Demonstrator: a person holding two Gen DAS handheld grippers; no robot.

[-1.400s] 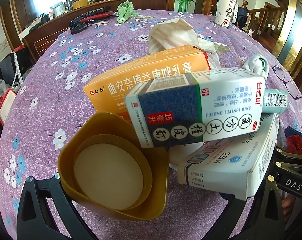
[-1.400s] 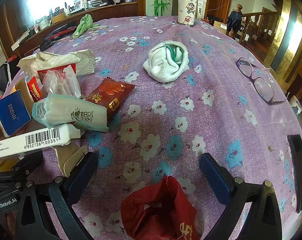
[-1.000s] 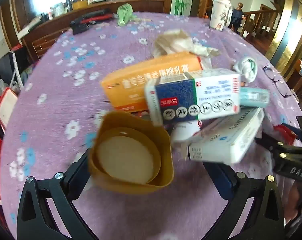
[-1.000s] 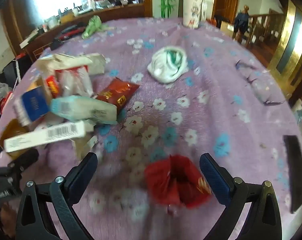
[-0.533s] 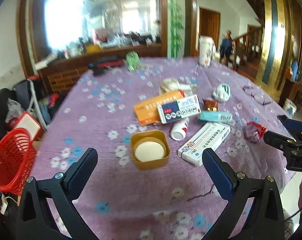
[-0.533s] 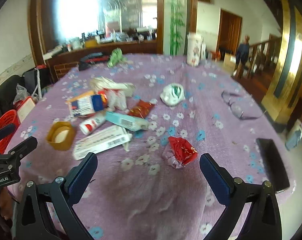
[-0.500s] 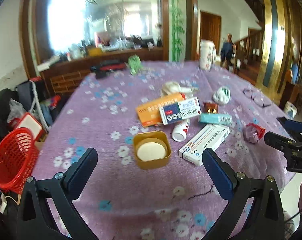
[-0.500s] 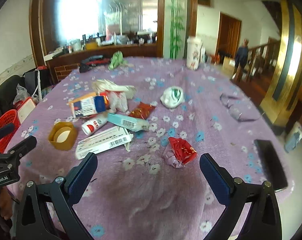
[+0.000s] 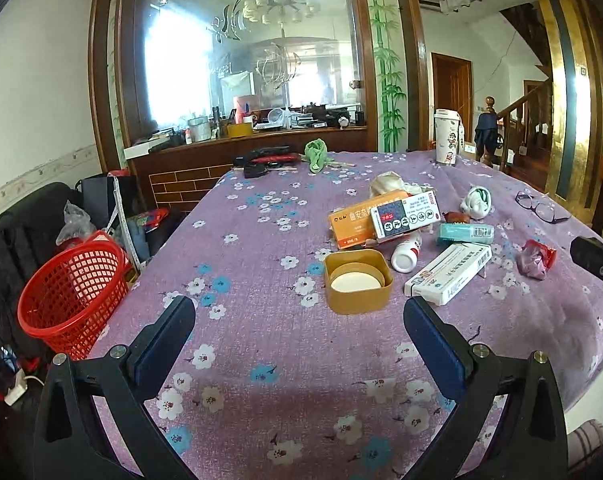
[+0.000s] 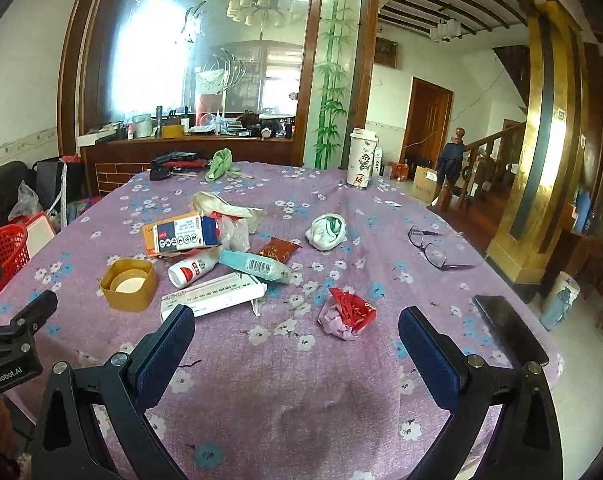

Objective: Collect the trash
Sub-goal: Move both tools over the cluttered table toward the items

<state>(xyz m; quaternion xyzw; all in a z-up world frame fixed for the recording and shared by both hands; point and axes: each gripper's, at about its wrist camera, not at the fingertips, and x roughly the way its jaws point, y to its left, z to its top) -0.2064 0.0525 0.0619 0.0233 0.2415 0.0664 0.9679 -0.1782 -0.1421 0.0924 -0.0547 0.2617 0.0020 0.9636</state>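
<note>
Both wrist views raised, well back, facing across table (image 9: 261,360); both share central trash pile (image 10: 221,256)

A table (image 9: 261,360) under a purple flowered cloth carries a yellow tub (image 9: 357,281), 1 long white box (image 9: 449,273), a white bottle (image 9: 406,255), a teal packet (image 9: 465,233), a crumpled red wrapper (image 9: 535,258), glasses (image 9: 541,208), a tall cup (image 9: 446,142) and a dark phone (image 10: 509,330).

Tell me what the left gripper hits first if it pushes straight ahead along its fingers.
Most likely the yellow-brown tub: it sits on the tablecloth between the open fingers of the left gripper, with only bare cloth before it. Depth is uncertain through the fisheye.
</note>
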